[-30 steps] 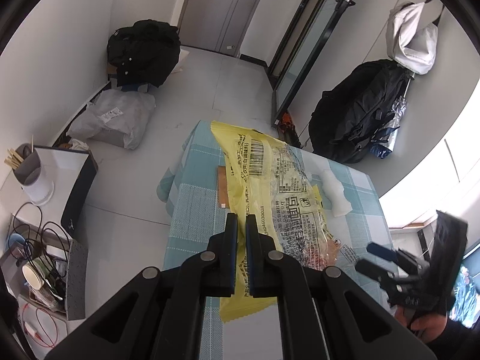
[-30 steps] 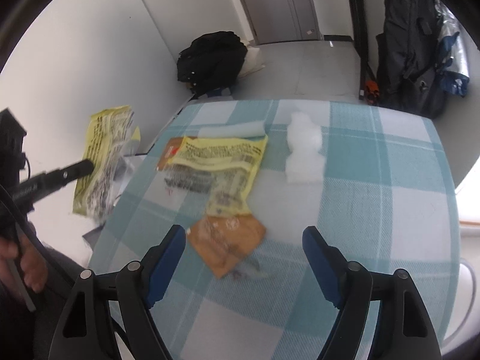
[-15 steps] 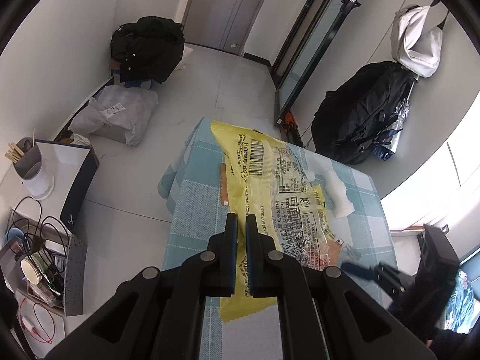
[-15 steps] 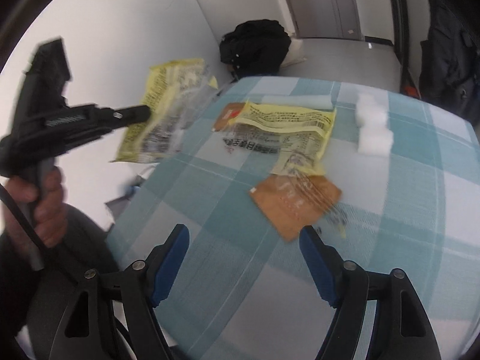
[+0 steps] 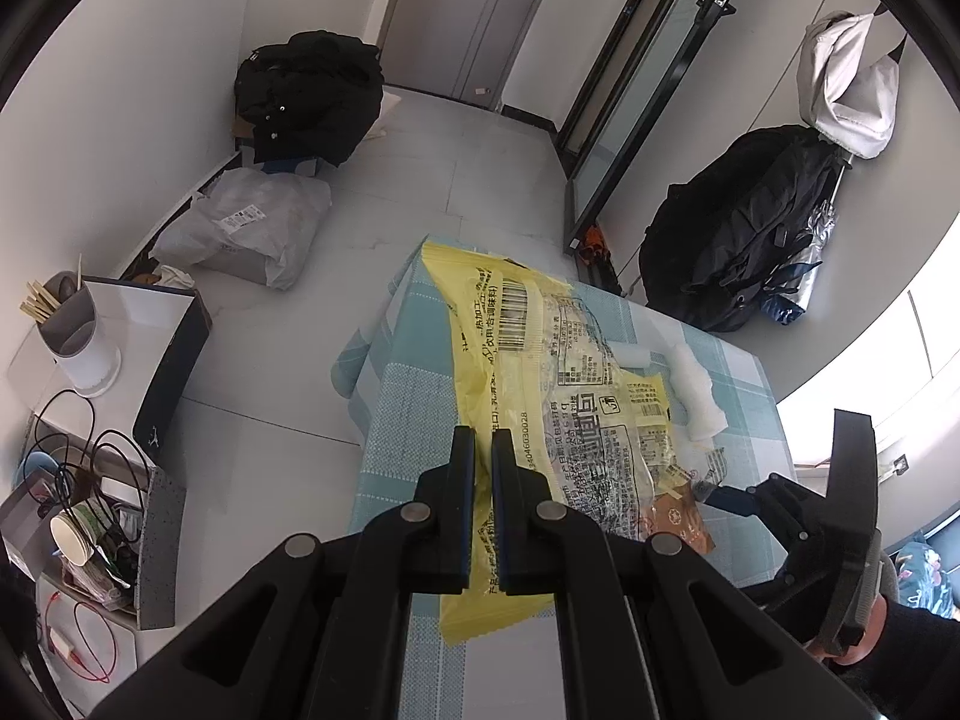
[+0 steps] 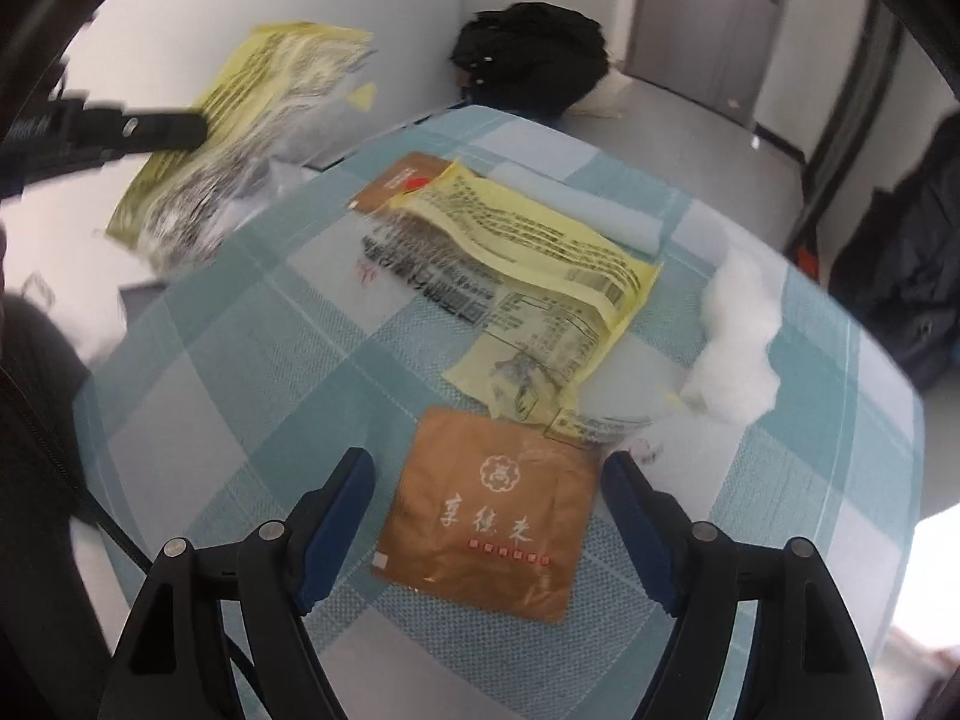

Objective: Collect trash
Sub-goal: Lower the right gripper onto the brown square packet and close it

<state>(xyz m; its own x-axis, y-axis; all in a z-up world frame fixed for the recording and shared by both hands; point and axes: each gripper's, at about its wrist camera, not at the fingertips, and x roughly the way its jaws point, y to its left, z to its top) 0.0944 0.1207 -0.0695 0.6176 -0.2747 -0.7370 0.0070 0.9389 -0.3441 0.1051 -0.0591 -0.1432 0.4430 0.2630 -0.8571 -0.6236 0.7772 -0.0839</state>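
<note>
My left gripper (image 5: 483, 444) is shut on a yellow snack wrapper (image 5: 540, 372) and holds it up above the table's left edge; the wrapper also shows in the right wrist view (image 6: 240, 138). My right gripper (image 6: 489, 480) is open, low over the table, its fingers either side of a brown sachet (image 6: 492, 516). A second yellow wrapper (image 6: 528, 276), a white crumpled tissue (image 6: 738, 348) and a pale folded strip (image 6: 576, 210) lie beyond it on the teal checked tablecloth (image 6: 270, 360).
Another brown packet (image 6: 402, 180) lies under the second wrapper's far end. On the floor are a black bag (image 5: 306, 96), a grey parcel (image 5: 246, 228) and a dark backpack (image 5: 744, 240). A side shelf with a cup holder (image 5: 78, 336) stands at the left.
My right gripper has moved forward and down towards the brown sachet, which now lies between its open fingers. My left gripper still holds the yellow wrapper in about the same place.
</note>
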